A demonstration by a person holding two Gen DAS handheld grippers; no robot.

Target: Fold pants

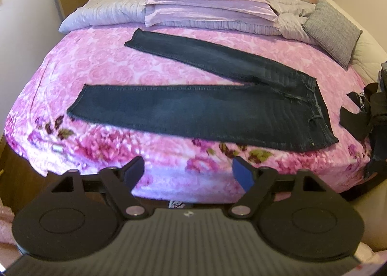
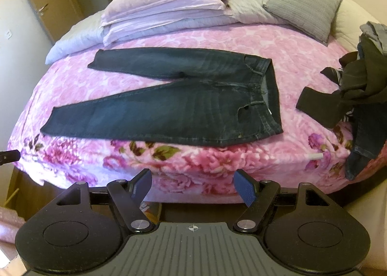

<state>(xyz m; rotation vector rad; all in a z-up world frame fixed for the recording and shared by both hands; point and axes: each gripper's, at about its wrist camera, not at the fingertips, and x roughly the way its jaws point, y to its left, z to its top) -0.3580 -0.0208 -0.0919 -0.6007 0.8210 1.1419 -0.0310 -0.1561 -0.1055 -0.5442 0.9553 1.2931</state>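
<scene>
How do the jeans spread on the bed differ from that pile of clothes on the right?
The jeans lie flat and spread out, legs splayed in a V; the pile is crumpled and heaped. The jeans sit mid-bed; the pile sits at the right edge, partly hanging over it. The jeans are one dark blue garment; the pile mixes black, grey and denim pieces. Both rest on the pink floral blanket, untouched by either gripper.

Bed (image 1: 79, 63) w/ pink floral blanket. Dark jeans (image 1: 193, 109) lie flat on it, legs spread in a V toward the left, waistband to the right. Far end: lilac pillows (image 1: 208, 3) stacked on a pale quilt (image 1: 104, 12), grey cushion (image 1: 332, 32) at right. Heap of dark clothes (image 2: 358, 87) on right edge.
</scene>
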